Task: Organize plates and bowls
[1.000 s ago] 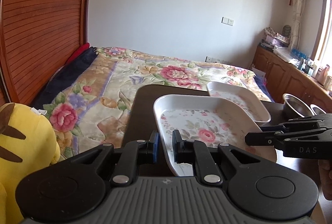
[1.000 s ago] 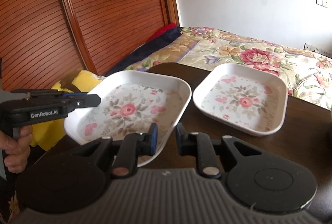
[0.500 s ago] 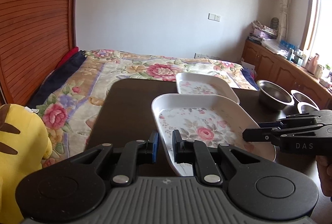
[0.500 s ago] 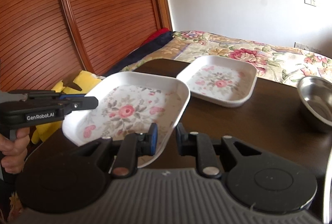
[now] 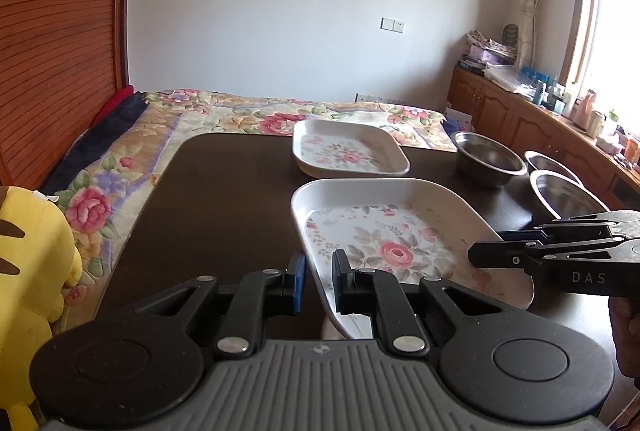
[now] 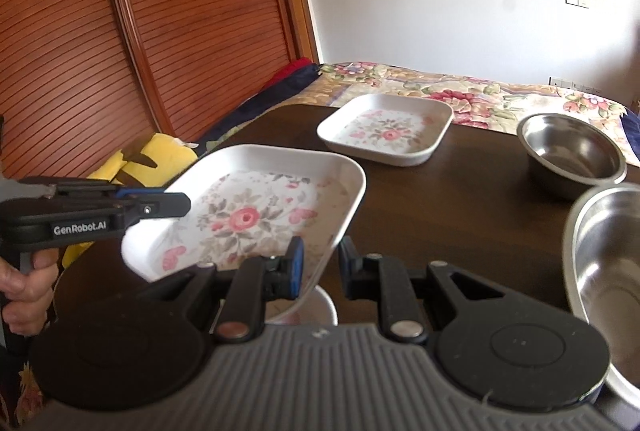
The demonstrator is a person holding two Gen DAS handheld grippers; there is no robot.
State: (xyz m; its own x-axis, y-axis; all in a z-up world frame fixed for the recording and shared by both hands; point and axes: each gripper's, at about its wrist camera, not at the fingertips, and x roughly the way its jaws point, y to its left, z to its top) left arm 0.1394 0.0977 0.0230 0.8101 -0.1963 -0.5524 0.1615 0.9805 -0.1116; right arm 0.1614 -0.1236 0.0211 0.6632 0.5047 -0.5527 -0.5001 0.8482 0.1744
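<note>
A white rectangular plate with a rose print (image 5: 400, 231) (image 6: 256, 211) is held tilted above the dark table (image 5: 220, 199). My left gripper (image 5: 320, 281) is shut on its left rim, and its tip shows in the right wrist view (image 6: 186, 202). My right gripper (image 6: 320, 267) is shut on the opposite rim, reaching in from the right (image 5: 478, 259). A second matching plate (image 5: 348, 155) (image 6: 388, 135) lies flat farther back on the table. Three steel bowls (image 5: 488, 155) (image 6: 572, 151) stand to the right.
A white round object (image 6: 322, 307) sits under the held plate, mostly hidden. A yellow plush toy (image 5: 28, 251) leans at the table's left. A floral bed (image 5: 240, 111) lies beyond the table, a wooden slatted wall (image 6: 120, 31) at left, cabinets (image 5: 520, 119) at right.
Both grippers have carried the held plate back and to the right. The second plate now looks farther away, and the steel bowls have come into view.
</note>
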